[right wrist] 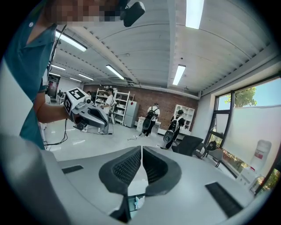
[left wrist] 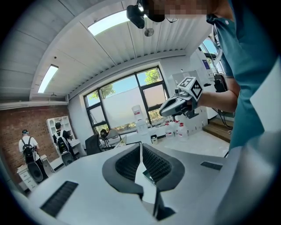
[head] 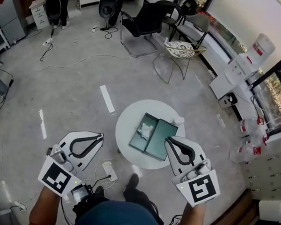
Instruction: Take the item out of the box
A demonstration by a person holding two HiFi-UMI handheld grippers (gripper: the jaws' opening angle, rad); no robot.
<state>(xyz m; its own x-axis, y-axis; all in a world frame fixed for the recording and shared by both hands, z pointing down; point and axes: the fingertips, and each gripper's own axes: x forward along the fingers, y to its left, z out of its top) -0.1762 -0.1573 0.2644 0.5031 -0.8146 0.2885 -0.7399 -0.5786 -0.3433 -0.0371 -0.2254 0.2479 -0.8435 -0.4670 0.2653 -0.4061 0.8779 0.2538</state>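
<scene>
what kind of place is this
Likely an open office or lab workroom: black office chairs, a water cooler by the big windows, and a brick wall lined with white shelves.

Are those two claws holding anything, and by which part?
Nothing is held. Left gripper and right gripper are shut and empty; the crumpled white item lies in the open green box.

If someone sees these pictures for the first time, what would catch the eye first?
A round white table stands on the grey floor, with an open green box on it and a crumpled white item inside. The left gripper and right gripper, both shut and empty, hang in the foreground.
</scene>
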